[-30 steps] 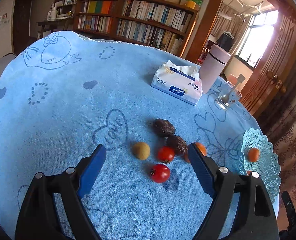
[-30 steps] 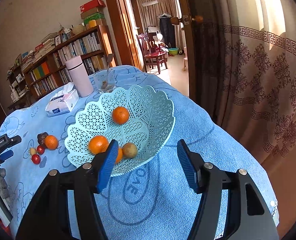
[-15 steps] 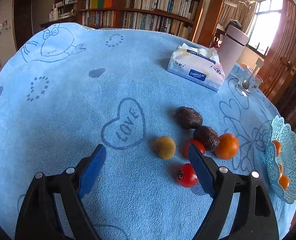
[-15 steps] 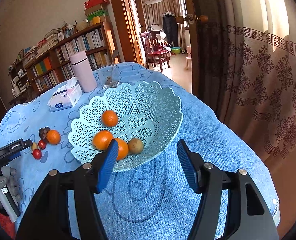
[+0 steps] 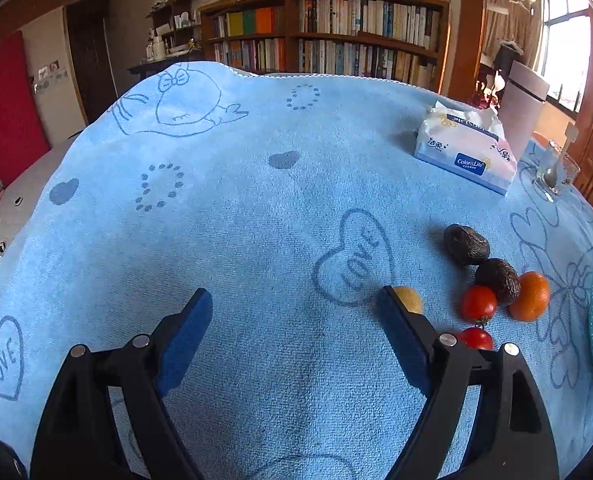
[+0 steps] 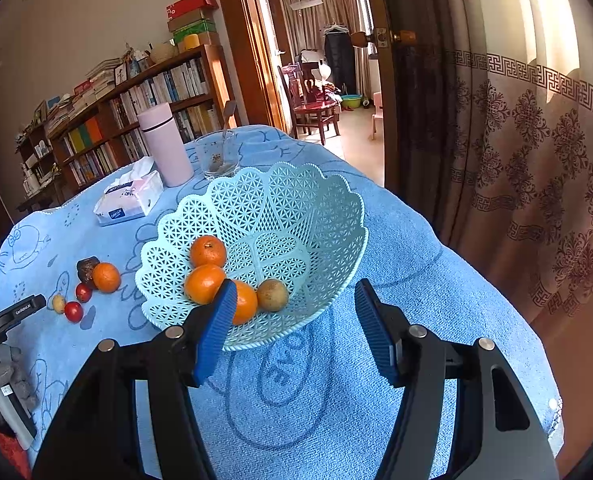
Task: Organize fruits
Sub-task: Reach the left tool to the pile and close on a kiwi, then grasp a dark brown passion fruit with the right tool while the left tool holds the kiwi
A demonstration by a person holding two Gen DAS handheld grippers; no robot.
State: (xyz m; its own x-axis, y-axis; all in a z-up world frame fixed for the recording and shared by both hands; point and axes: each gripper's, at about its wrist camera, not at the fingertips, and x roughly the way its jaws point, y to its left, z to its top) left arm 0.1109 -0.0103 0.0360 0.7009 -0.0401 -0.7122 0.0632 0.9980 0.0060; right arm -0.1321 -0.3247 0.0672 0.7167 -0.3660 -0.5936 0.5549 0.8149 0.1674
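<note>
Left gripper (image 5: 292, 312) gapes over terry cloth (image 5: 256, 208) beside wrinkled avocados (image 5: 466, 245).

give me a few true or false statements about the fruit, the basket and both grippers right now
1. The mint lattice basket holds three oranges and one brownish round fruit. True.
2. Both cherry tomatoes are in the basket. False: the two tomatoes lie on the blue towel.
3. The left gripper is open and holds nothing. True.
4. The right gripper is shut on an orange. False: it is open and empty, near the basket's front rim.
5. The two dark avocados lie outside the basket. True.
</note>
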